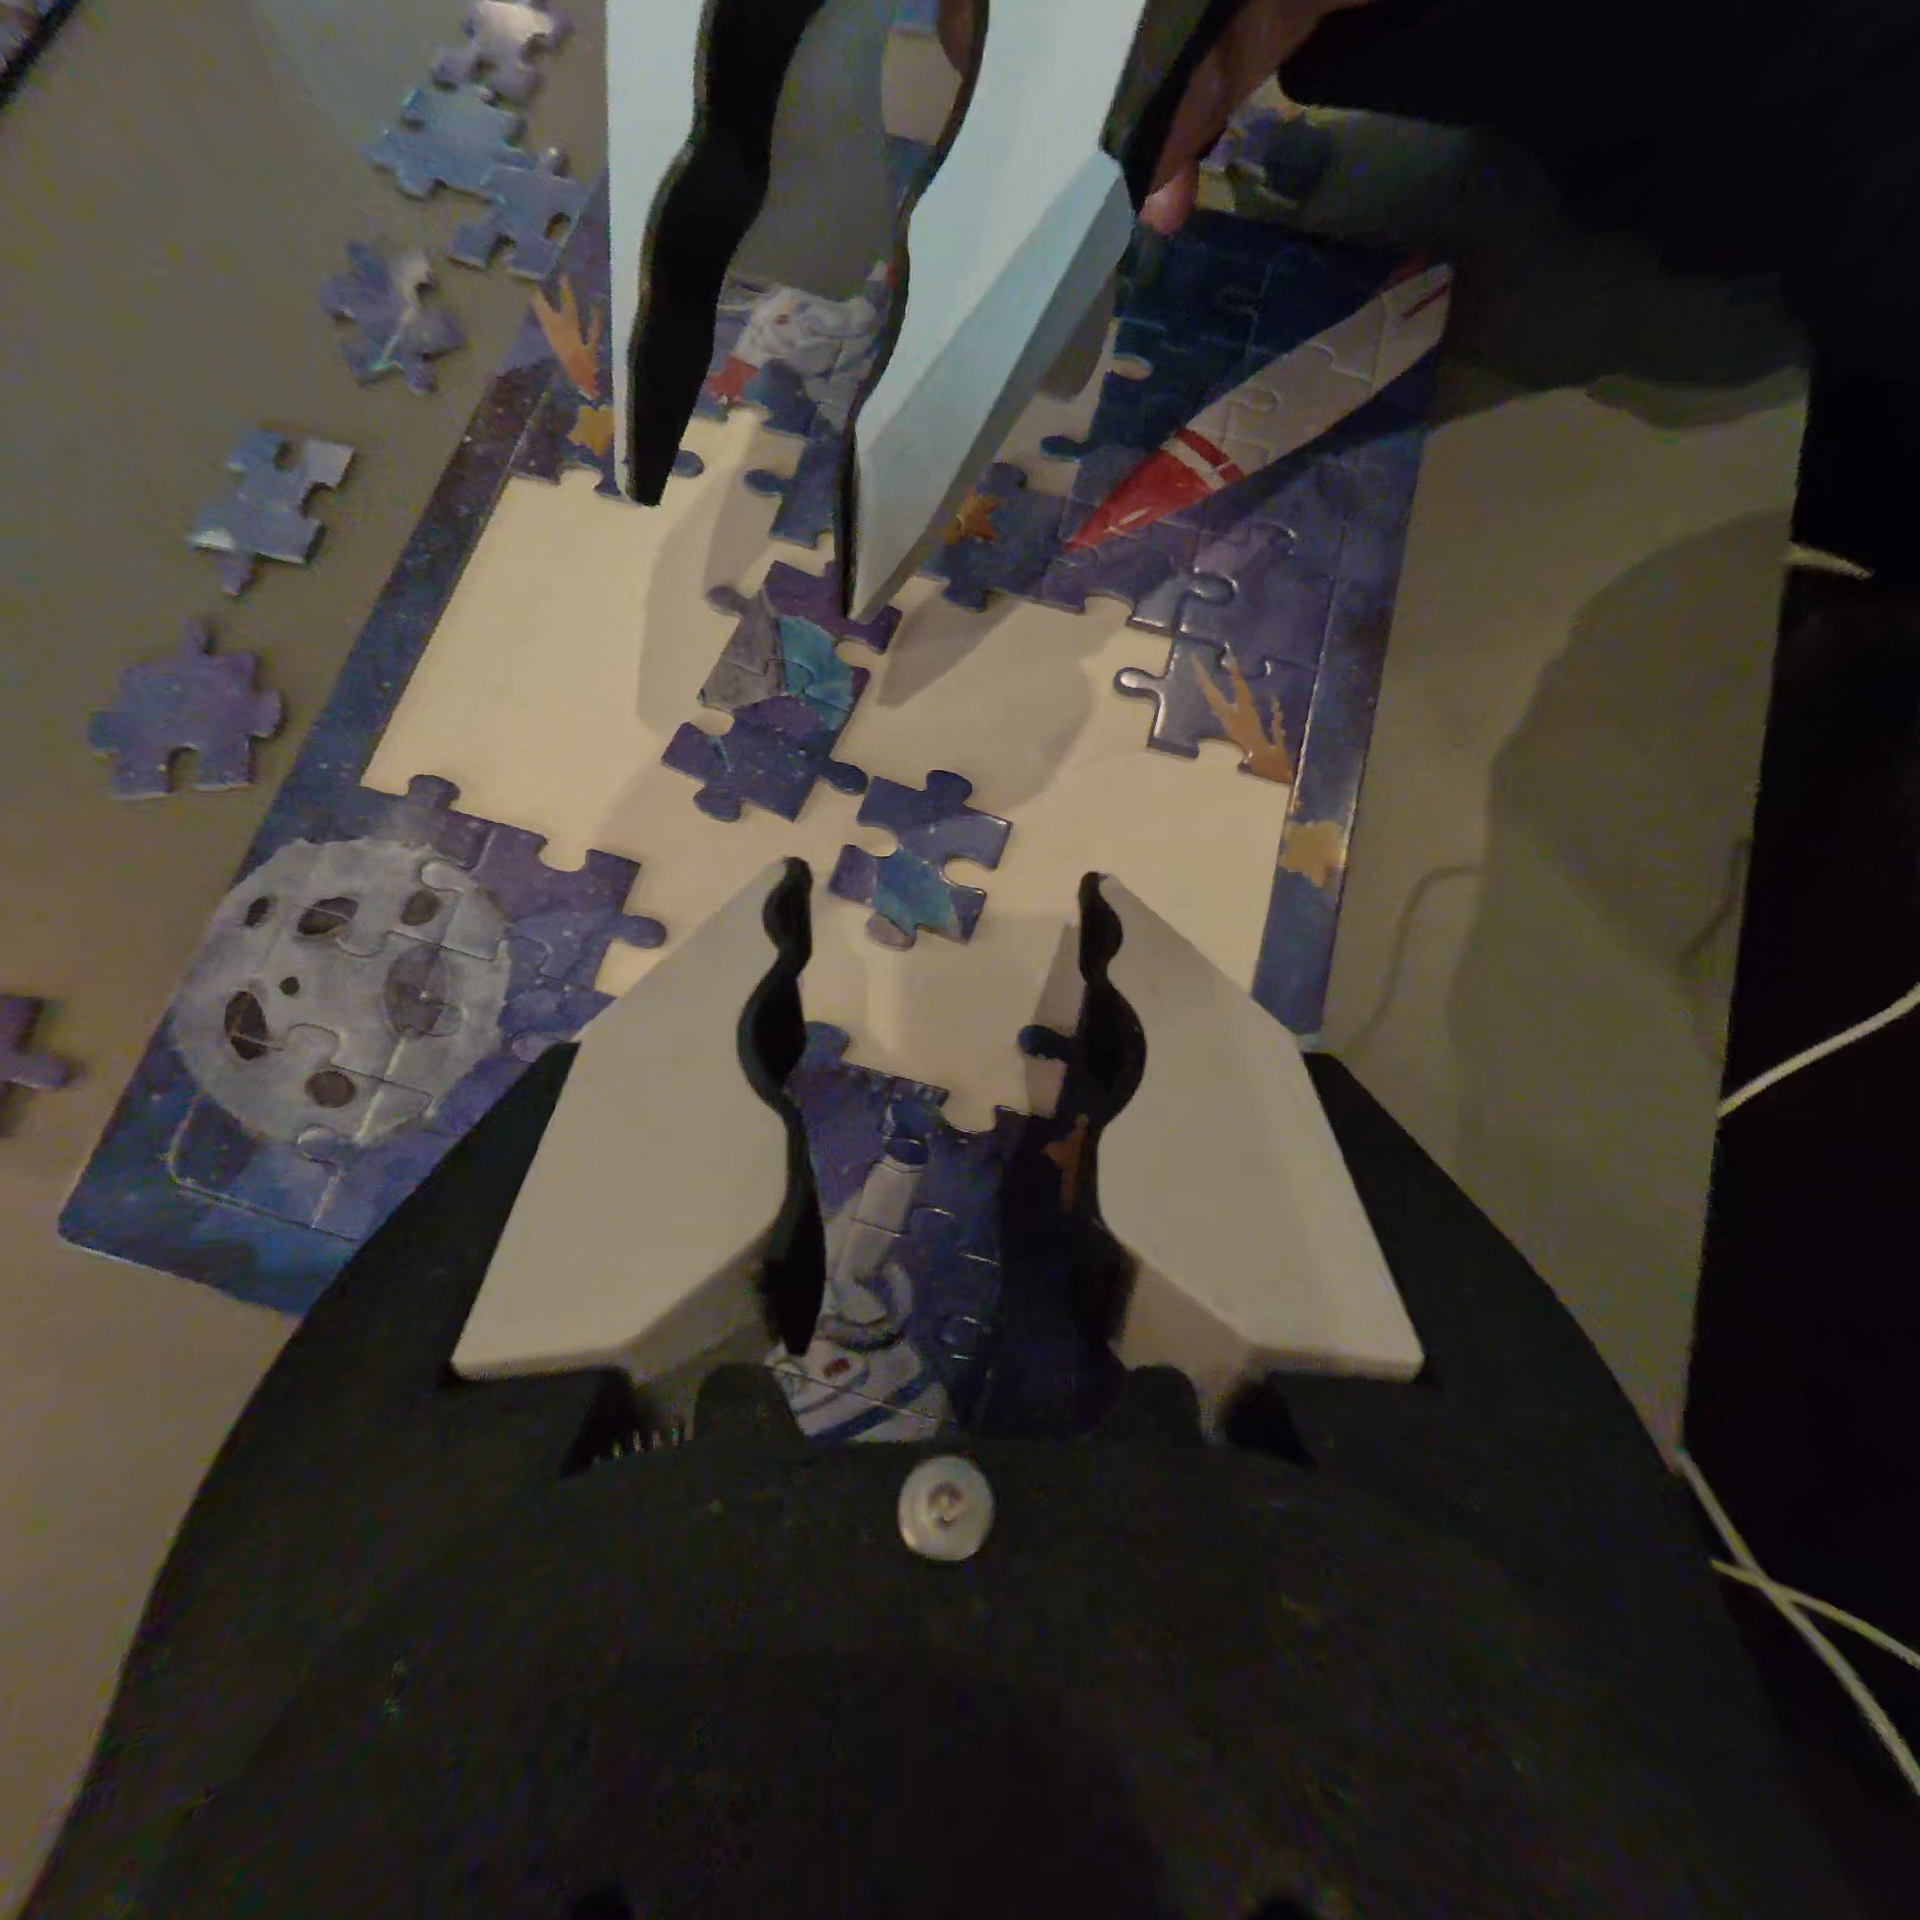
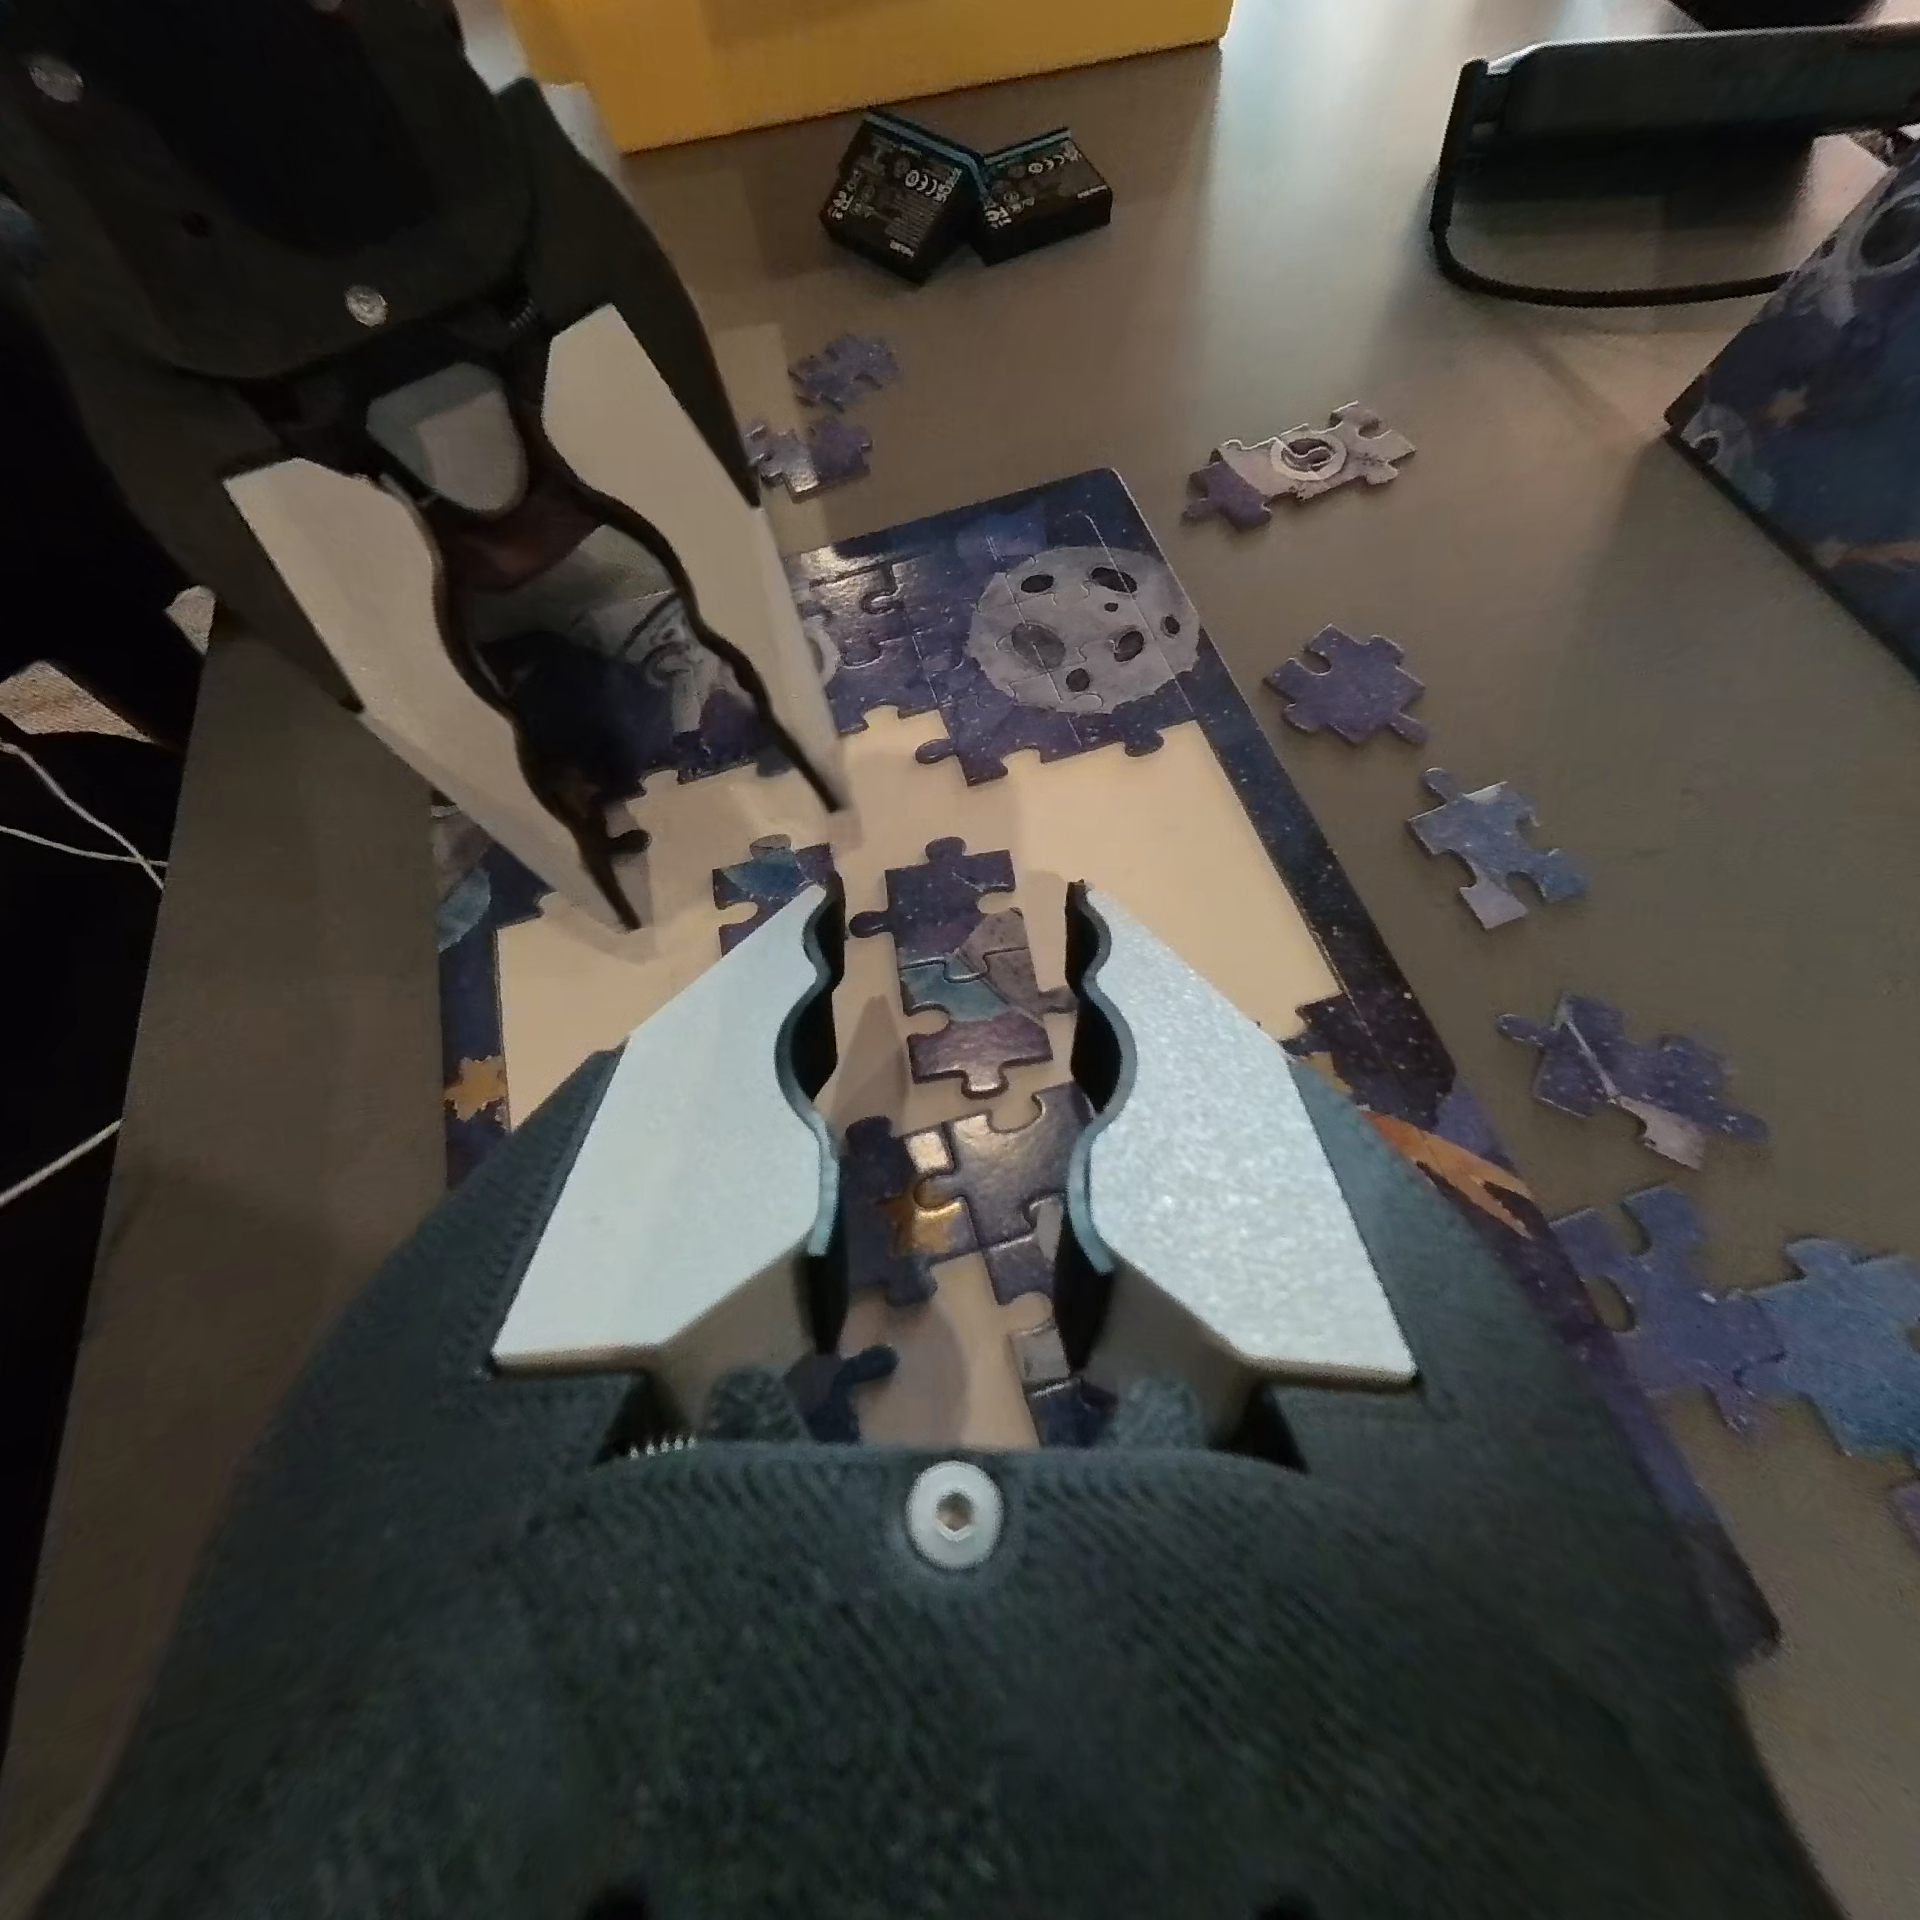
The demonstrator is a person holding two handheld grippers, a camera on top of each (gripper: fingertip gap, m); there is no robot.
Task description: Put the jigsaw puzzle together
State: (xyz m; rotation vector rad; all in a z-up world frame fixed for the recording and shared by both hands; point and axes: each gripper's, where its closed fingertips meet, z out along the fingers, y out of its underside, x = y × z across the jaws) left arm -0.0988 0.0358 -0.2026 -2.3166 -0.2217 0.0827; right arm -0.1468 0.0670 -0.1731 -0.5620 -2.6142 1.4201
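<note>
the jigsaw puzzle (image 1: pixel 1226 520) lies flat on the grey bench (image 1: pixel 156 436), a long rectangle with its long axis running from one hand-held gripper toward the other. its moon corner (image 1: pixel 343 997) and rocket (image 1: pixel 1288 416) are filled in, while the middle shows bare pale backing. the left hand-held gripper (image 1: pixel 940 883) hovers over the near end with its jaws parted and nothing between them, a loose blue piece (image 1: pixel 920 857) lying just ahead of its tips. the right hand-held gripper (image 2: pixel 956 899) comes in from the opposite end, jaws also apart and empty, one tip down on a small cluster of joined pieces (image 2: pixel 971 997) in the bare middle. spare pieces (image 2: pixel 1496 847) are scattered on the bench beside the puzzle's long edge. two small black blocks (image 2: pixel 956 203) sit farther off.
</note>
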